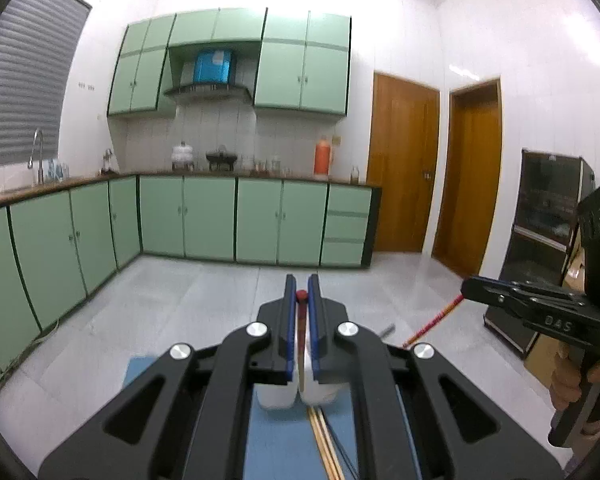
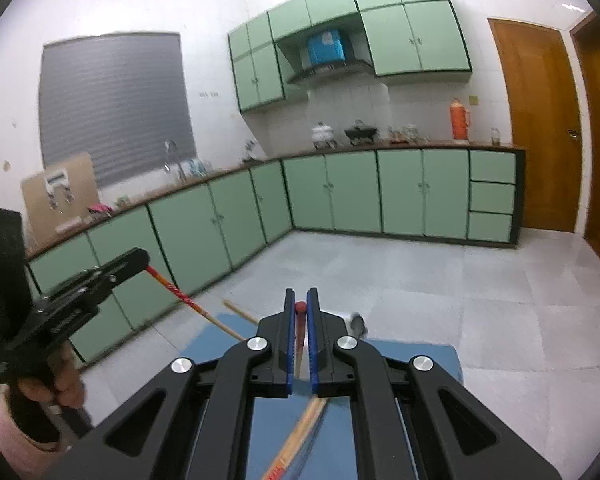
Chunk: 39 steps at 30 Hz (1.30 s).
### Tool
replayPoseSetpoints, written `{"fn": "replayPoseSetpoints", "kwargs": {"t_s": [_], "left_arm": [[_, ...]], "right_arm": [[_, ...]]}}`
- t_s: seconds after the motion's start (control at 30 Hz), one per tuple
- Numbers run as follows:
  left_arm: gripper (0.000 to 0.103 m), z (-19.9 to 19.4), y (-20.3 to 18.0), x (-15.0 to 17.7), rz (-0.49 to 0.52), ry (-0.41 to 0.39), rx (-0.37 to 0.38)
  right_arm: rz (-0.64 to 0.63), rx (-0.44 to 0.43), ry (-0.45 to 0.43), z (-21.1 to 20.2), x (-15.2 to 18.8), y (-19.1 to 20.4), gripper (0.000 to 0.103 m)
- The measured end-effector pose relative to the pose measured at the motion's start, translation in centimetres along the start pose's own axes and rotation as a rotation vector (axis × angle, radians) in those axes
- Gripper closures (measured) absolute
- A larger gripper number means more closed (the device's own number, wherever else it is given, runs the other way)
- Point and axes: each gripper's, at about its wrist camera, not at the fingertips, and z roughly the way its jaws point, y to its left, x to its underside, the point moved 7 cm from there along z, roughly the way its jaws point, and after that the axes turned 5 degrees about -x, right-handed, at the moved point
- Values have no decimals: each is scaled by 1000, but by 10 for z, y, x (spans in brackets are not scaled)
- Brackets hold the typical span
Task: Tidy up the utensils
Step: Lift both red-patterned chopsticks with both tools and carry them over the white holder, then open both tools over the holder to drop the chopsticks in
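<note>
Kitchen with two hand-held tools raised above the work area, each carrying one utensil. We see the tiled floor point(image 1: 180, 304) well below and, nearer, the blue table point(image 2: 420, 360). On the table lie the loose chopsticks point(image 1: 324, 444) not yet sorted, and a white tub point(image 1: 274, 396) stands just beneath the left tool point(image 1: 301, 280).

The left tool is clamped on the left chopstick point(image 1: 301, 295), whose red end shows between the blue pads point(image 1: 289, 320); its shaft runs down toward the tub. The right tool point(image 2: 300, 292) is likewise clamped on the right chopstick point(image 2: 300, 306), red end at the tips and shaft slanting down over the table.

Risks, as we judge them:
- Each stick is pinched near one end, so the long free shaft can pivot in the pads and slip out, dropping to the table or the floor
- The two shafts point toward each other between the tools and may cross or knock
- A lowered shaft could sweep the loose chopsticks off the table edge, or tip the tub if it strikes the rim rather than the opening
</note>
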Motion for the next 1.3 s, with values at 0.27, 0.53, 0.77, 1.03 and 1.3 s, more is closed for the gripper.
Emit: {"fn": "replayPoseSetpoints", "kwargs": {"t_s": [0.27, 0.53, 0.77, 1.03, 1.3], "left_arm": [[98, 26, -2, -39, -25, -76, -19], [98, 89, 2, -20, -32, -15, -50], [96, 130, 4, 16, -15, 97, -47], [59, 114, 20, 46, -19, 139, -56], [35, 71, 29, 112, -34, 208, -97]], "right_arm": [[-40, 57, -71, 6, -48, -10, 98], [-37, 115, 6, 69, -39, -33, 98], [-29, 97, 111, 114, 3, -34, 97], [-27, 140, 86, 99, 27, -34, 66], [39, 231, 33, 53, 98, -34, 38]]}}
